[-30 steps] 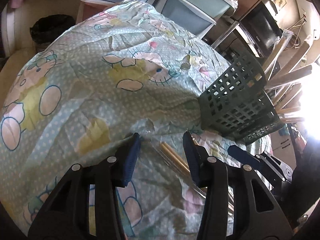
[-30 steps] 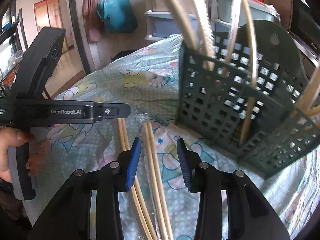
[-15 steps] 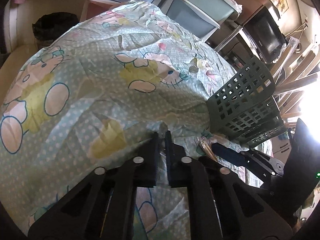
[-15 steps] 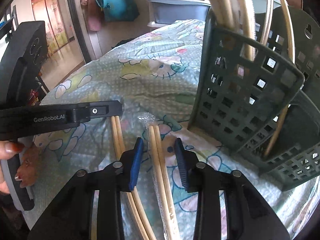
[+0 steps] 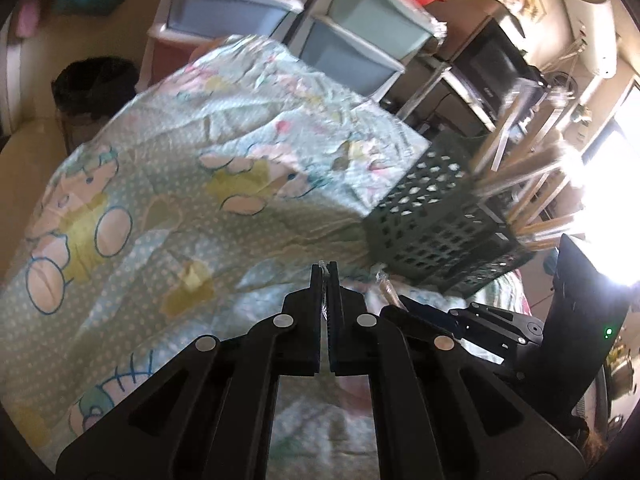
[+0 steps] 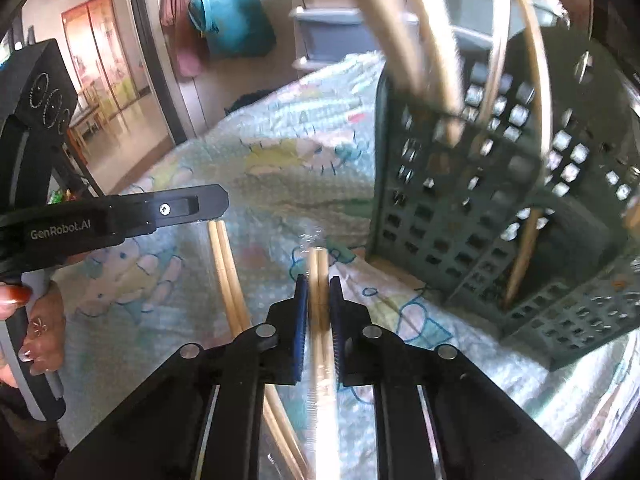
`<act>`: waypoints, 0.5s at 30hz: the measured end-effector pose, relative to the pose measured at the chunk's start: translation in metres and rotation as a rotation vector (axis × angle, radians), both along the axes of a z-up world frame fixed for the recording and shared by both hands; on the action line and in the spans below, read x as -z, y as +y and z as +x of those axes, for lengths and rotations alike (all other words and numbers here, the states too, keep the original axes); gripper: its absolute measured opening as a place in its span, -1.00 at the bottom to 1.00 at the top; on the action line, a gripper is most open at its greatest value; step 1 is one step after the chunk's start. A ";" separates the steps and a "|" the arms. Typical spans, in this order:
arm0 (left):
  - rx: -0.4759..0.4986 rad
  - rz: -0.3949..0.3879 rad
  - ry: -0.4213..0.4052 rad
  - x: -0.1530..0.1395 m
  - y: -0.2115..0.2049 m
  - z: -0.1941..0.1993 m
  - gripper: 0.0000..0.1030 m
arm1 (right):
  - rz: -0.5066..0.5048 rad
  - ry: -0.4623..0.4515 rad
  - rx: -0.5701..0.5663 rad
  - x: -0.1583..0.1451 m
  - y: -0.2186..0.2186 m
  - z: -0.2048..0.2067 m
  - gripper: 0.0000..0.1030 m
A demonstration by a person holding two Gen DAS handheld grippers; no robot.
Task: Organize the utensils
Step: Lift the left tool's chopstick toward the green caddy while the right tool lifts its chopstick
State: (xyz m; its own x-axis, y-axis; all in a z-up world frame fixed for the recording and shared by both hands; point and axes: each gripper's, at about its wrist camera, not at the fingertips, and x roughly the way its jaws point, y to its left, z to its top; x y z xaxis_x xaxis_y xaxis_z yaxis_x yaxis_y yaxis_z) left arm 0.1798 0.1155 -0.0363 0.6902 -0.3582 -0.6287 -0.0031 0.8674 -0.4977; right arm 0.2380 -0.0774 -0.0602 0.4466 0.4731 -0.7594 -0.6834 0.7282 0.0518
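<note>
My left gripper (image 5: 327,270) is shut, pinching a thin strip of clear wrapper (image 5: 325,268) a little above the cartoon-print cloth (image 5: 168,184). From the right wrist view it (image 6: 220,202) hangs over the end of one pale chopstick pair (image 6: 224,264) lying on the cloth. My right gripper (image 6: 319,284) is closing on a second, clear-wrapped chopstick pair (image 6: 319,264), which fills the gap between its blue pads. A dark green perforated basket (image 6: 480,208) stands just right of it with several chopsticks upright inside; the same basket (image 5: 436,216) shows in the left wrist view.
Plastic drawer units (image 5: 320,28) and a black bin (image 5: 96,84) stand beyond the table's far edge. A black appliance (image 5: 492,64) sits on a rack behind the basket. A person's hand (image 6: 40,332) grips the left tool's handle at the left.
My left jaws went from wide open around the wrapped chopsticks to shut, then rose off the cloth. My right jaws narrowed until they met the wrapped pair.
</note>
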 end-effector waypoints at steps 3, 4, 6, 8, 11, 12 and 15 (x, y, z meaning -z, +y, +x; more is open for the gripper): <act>0.018 0.011 -0.035 -0.016 -0.005 -0.006 -0.99 | 0.056 -0.030 0.008 -0.020 -0.013 -0.009 -0.80; 0.025 0.015 -0.051 -0.023 -0.008 -0.009 -0.99 | 0.067 -0.039 0.007 -0.024 -0.016 -0.012 -0.80; 0.038 0.018 -0.079 -0.035 -0.012 -0.014 -0.99 | 0.099 -0.065 0.005 -0.036 -0.024 -0.019 -0.80; 0.052 0.025 -0.112 -0.049 -0.018 -0.019 -0.99 | 0.122 -0.087 0.004 -0.045 -0.033 -0.024 -0.80; 0.076 0.026 -0.155 -0.066 -0.026 -0.026 -0.99 | 0.154 -0.127 0.016 -0.060 -0.047 -0.034 -0.80; 0.088 0.021 -0.169 -0.073 -0.029 -0.028 -0.99 | 0.161 -0.145 0.024 -0.063 -0.052 -0.037 -0.80; 0.119 0.031 -0.197 -0.086 -0.039 -0.030 -0.99 | 0.188 -0.178 0.037 -0.075 -0.068 -0.046 -0.80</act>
State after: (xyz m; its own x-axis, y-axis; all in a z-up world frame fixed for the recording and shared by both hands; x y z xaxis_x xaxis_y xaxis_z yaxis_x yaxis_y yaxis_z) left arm 0.1499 0.0769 0.0501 0.7549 -0.4269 -0.4979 0.1948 0.8708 -0.4513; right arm 0.1921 -0.1453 0.0147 0.5850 0.5795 -0.5674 -0.6668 0.7420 0.0703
